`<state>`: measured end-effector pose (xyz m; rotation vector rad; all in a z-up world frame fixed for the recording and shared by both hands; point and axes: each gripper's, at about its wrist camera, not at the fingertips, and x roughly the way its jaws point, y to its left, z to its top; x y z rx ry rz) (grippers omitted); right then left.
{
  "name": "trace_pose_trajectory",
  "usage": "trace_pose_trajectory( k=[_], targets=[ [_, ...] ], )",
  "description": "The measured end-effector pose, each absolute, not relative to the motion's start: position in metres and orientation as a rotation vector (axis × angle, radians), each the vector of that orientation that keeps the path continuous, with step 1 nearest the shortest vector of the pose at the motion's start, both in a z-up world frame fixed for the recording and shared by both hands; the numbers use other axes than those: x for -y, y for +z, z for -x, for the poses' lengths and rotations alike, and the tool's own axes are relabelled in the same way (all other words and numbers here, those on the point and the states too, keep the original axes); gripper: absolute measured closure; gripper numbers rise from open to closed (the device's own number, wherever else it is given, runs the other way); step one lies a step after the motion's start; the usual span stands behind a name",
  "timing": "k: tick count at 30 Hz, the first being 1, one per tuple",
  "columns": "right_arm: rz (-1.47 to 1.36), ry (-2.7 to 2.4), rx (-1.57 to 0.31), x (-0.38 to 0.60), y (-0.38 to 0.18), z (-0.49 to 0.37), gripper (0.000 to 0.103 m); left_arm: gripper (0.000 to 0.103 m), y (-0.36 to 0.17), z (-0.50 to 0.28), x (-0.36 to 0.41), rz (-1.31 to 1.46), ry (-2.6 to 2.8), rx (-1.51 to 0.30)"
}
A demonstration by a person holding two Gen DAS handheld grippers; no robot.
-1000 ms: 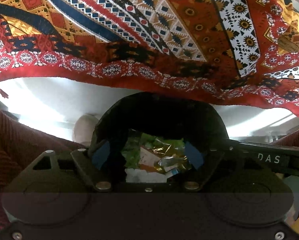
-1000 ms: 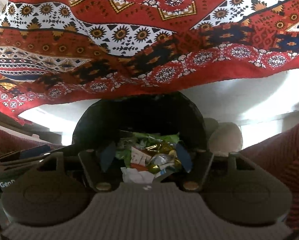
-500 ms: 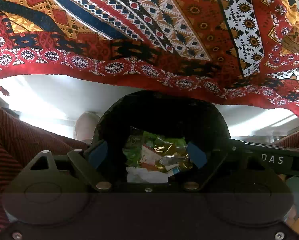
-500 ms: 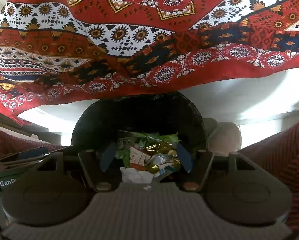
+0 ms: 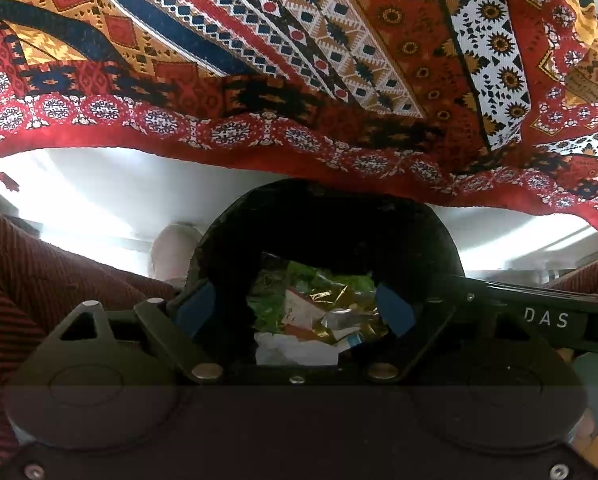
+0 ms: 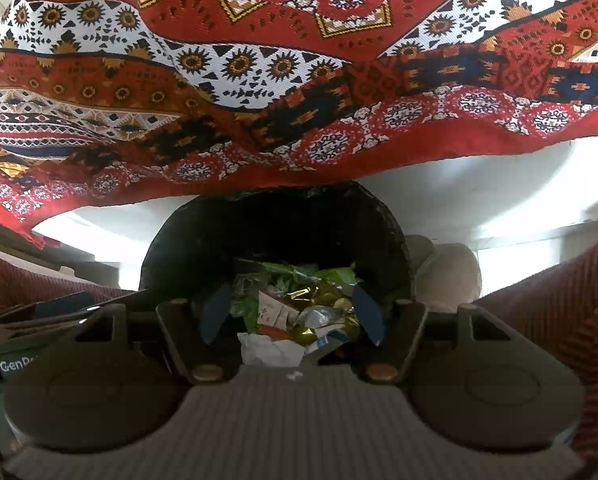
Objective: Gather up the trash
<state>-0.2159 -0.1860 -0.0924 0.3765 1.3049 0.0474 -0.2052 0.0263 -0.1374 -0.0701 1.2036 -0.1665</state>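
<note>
Left gripper (image 5: 295,308): jaws spread wide, blue pads (image 5: 197,306) apart on either side of the bin opening, nothing between them. Against the view 1 s ago, the pads stand farther apart; the spread was already wider at 0.5 s ago and is slightly wider again now.

Right gripper (image 6: 291,312): jaws also parted, blue pads (image 6: 215,312) flanking the same opening, holding nothing. Its spread matches the 2 earlier views; no change noted.

Black bin (image 5: 327,224): sits below and just ahead of both grippers, its rim close under the edge of the patterned red cloth (image 5: 299,60). Position unchanged across all views.

Trash (image 5: 315,312): lies inside the bin, a loose heap of green wrappers, gold foil, a white-and-red packet and crumpled white paper (image 5: 295,350) at the near side. In the right wrist view the same heap (image 6: 299,312) shows between the pads, not touched by either. Arrangement of the heap is the same as before.

Striped dark-red fabric (image 5: 27,280) fills the lower left of the left view and the lower right of the right view. A pale rounded object (image 6: 447,276) sits just beside the bin; it cannot be identified.
</note>
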Motion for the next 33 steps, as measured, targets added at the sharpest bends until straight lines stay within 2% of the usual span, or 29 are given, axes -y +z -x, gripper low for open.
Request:
trace_pose_trajectory(
  k=[33],
  targets=[
    [-0.385,0.05,-1.305,0.1867,-0.0927,0.216,0.023,0.015,-0.1332,0.2079,-0.0258,0.059,-0.174,-1.18]
  ],
)
